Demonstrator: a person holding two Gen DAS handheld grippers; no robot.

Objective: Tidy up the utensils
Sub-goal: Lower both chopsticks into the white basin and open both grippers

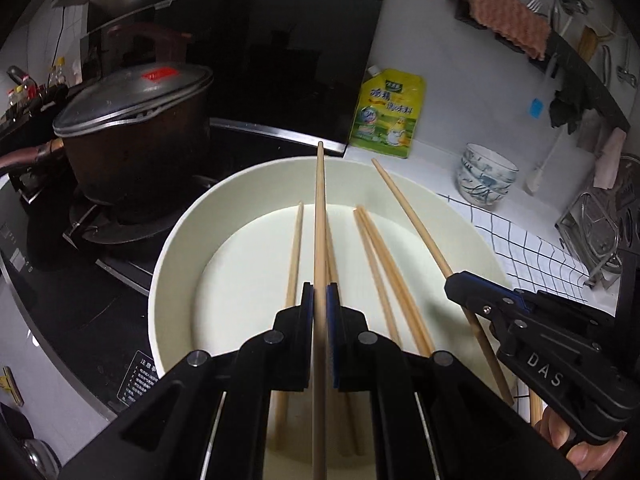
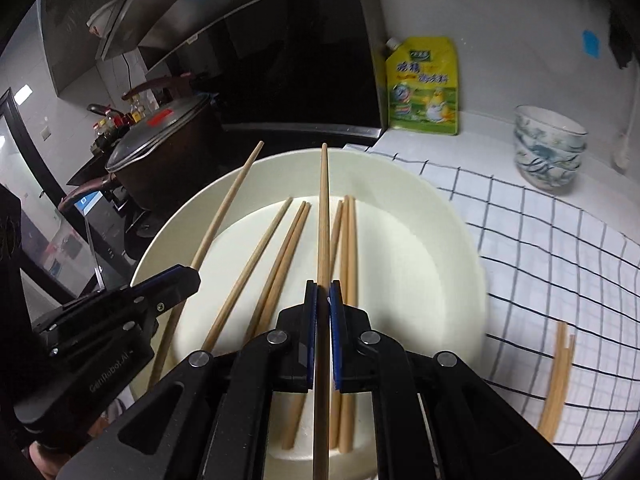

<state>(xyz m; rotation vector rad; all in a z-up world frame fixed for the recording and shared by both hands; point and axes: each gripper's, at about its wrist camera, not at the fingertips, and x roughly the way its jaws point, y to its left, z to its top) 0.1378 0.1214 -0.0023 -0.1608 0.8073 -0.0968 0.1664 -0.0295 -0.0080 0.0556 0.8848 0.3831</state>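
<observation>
A white plate holds several wooden chopsticks; it also shows in the right wrist view with its chopsticks. My left gripper is shut on one chopstick and holds it above the plate, pointing forward. My right gripper is shut on another chopstick above the plate. Each gripper shows in the other's view: the right gripper at the right, the left gripper at the left.
A lidded dark pot stands on the stove at left. A checked cloth lies right of the plate with two or three chopsticks on it. A patterned bowl and a yellow pouch stand behind.
</observation>
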